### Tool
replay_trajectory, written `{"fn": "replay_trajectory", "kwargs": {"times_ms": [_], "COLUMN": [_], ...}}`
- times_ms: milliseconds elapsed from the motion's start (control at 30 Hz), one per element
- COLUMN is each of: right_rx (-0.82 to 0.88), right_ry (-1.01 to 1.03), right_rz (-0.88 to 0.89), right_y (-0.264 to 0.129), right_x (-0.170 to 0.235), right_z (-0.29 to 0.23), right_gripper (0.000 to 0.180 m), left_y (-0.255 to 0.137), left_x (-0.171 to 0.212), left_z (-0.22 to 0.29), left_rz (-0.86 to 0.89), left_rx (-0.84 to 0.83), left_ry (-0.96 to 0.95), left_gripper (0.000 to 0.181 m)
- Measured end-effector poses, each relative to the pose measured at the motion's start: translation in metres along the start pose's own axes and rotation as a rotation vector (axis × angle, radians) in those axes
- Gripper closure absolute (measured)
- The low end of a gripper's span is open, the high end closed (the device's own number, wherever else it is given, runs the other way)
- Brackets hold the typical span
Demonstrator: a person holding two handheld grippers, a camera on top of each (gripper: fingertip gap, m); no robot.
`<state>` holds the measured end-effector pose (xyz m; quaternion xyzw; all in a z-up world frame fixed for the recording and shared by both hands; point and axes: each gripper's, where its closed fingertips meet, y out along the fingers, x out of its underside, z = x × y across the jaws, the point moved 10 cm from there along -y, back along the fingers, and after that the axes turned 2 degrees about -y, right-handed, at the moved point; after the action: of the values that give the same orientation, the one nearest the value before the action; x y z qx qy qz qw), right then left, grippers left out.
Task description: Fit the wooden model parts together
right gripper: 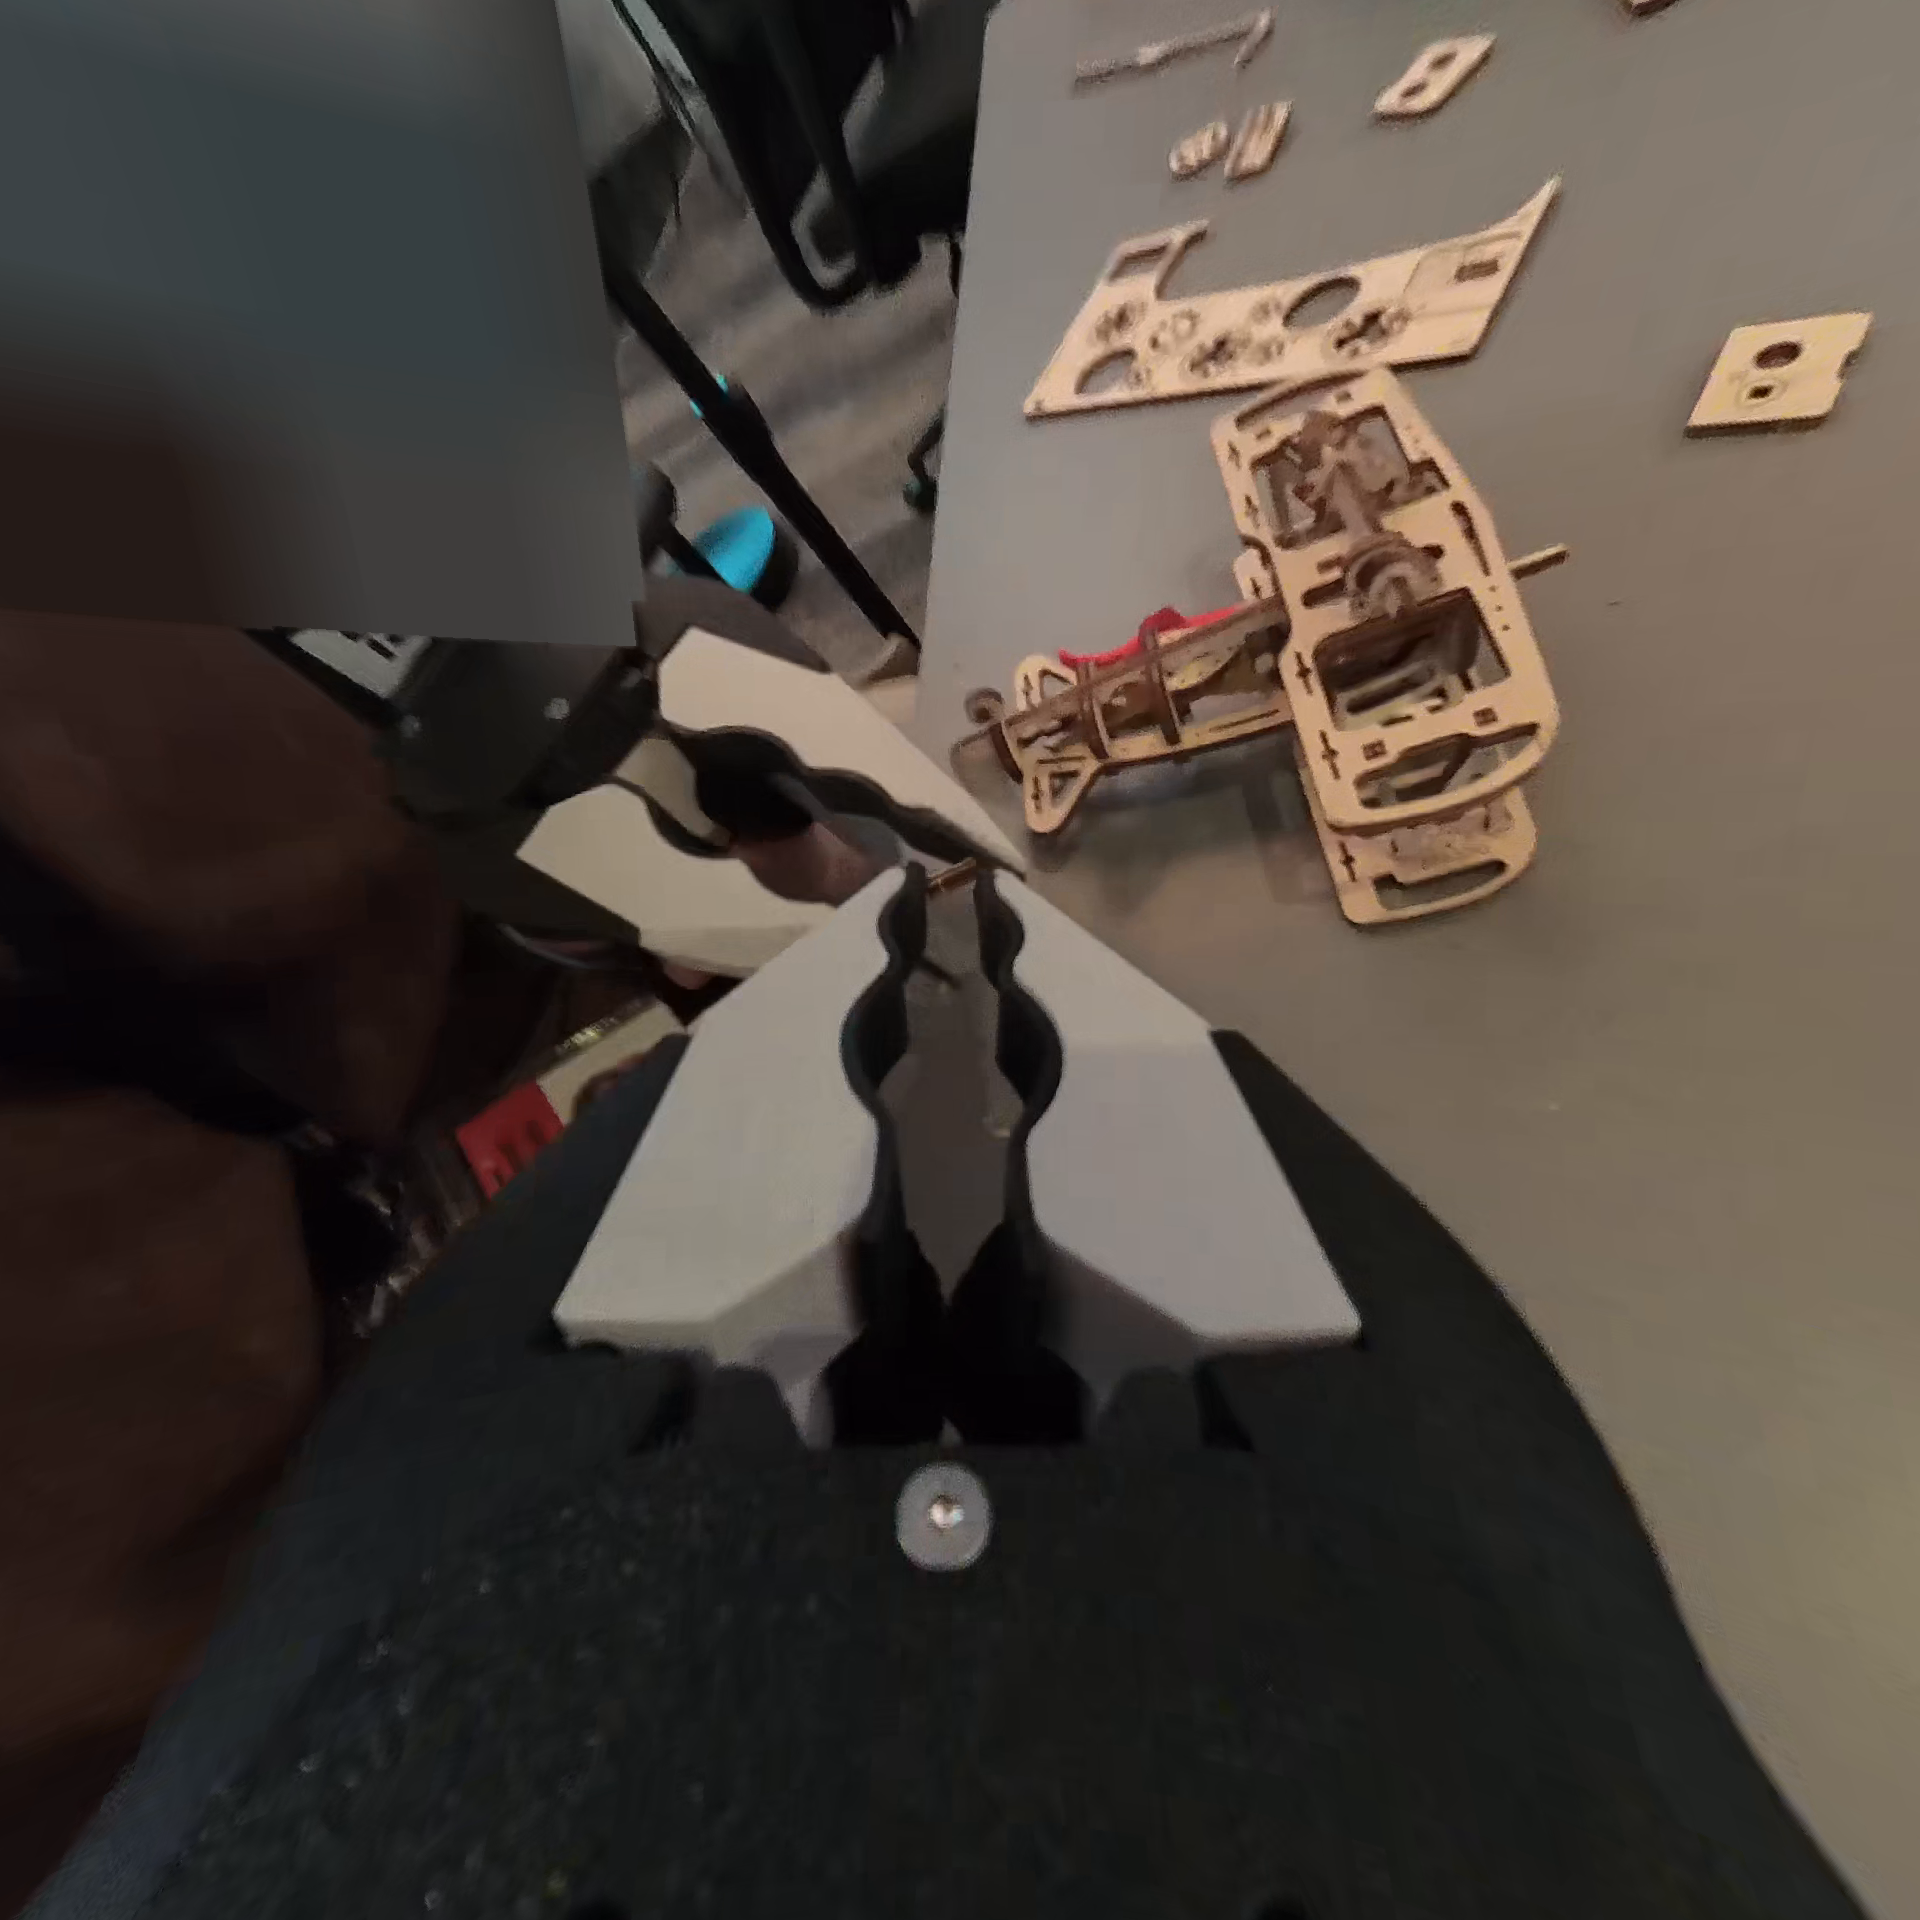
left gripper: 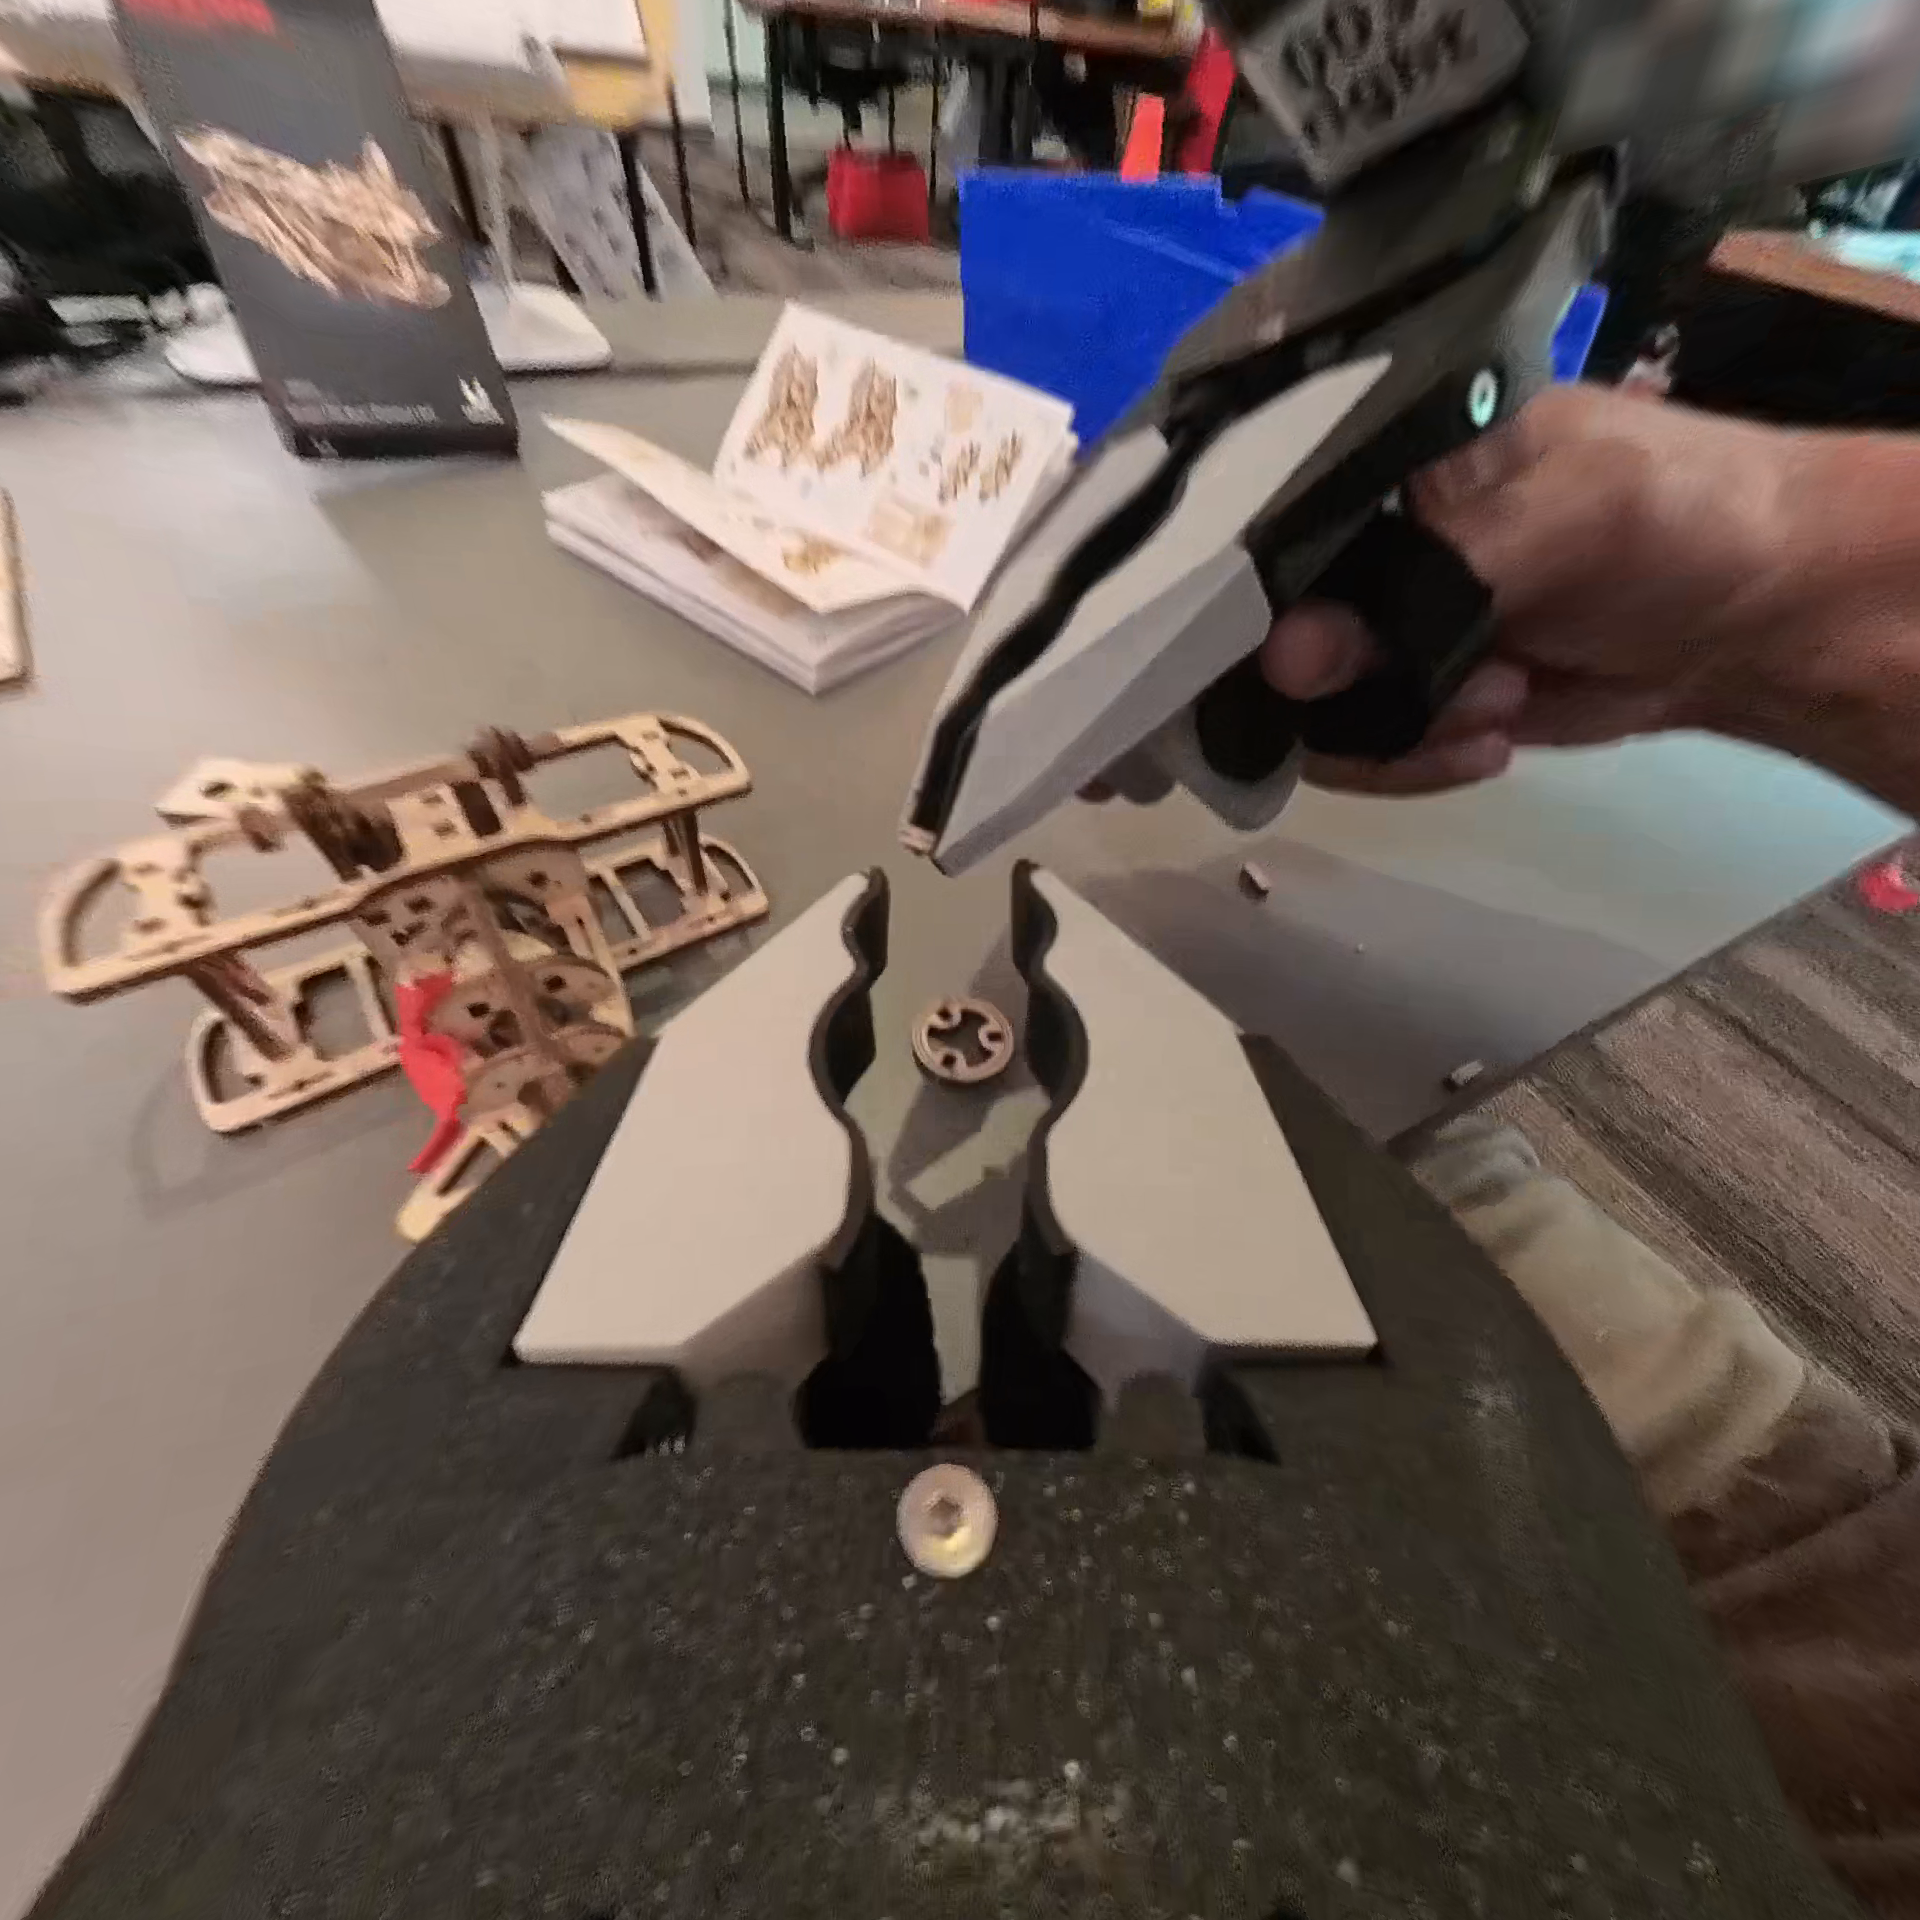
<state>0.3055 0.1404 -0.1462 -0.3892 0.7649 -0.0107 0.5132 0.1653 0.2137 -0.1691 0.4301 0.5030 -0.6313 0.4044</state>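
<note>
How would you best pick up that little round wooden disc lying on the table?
The round wooden disc lies flat on the grey table between the open left gripper. Probably come straight down from above and pinch its outer rim on opposite sides; the notched centre offers no hold.

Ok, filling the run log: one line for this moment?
left gripper: open over wooden disc | right gripper: shut on small peg | model: on table

My grey desk; striped carpet just right of it, blue bin behind it, dark chair legs off its left edge.
</note>
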Motion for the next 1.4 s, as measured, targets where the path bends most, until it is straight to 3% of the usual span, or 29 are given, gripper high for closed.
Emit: {"fn": "replay_trajectory", "kwargs": {"times_ms": [133,233,400,633,967,1267,1333,1400], "right_rx": [-0.057,-0.137,-0.165,-0.165,-0.302,-0.513,-0.597,-0.735], "right_ry": [0.088,0.164,0.202,0.298,0.359,0.488,0.591,0.707], "right_rz": [0.147,0.229,0.261,0.255,0.28,0.275,0.247,0.214], "right_y": [0.0,0.001,0.004,0.006,0.009,0.004,0.005,0.006], "right_x": [0.0,-0.001,-0.003,-0.001,-0.002,0.007,0.01,0.01], "right_z": [-0.005,-0.006,-0.004,0.003,0.002,0.01,0.015,0.019], "right_gripper": [0.172,0.172,0.171,0.171,0.171,0.166,0.171,0.163], "left_y": [-0.01,-0.012,-0.019,-0.02,-0.022,-0.022,-0.022,-0.024], "left_x": [-0.01,-0.012,-0.015,-0.016,-0.019,-0.017,-0.017,-0.017], "left_z": [0.001,0.002,-0.001,-0.001,0.0,0.006,0.009,0.011], "left_rz": [0.098,0.118,0.152,0.172,0.19,0.223,0.238,0.258], "left_rx": [-0.045,-0.076,-0.118,-0.141,-0.129,-0.072,-0.062,-0.058], "left_ry": [0.036,0.089,0.09,0.14,0.142,0.204,0.251,0.294], "left_gripper": [0.164,0.181,0.181,0.167,0.172,0.174,0.174,0.175]}}
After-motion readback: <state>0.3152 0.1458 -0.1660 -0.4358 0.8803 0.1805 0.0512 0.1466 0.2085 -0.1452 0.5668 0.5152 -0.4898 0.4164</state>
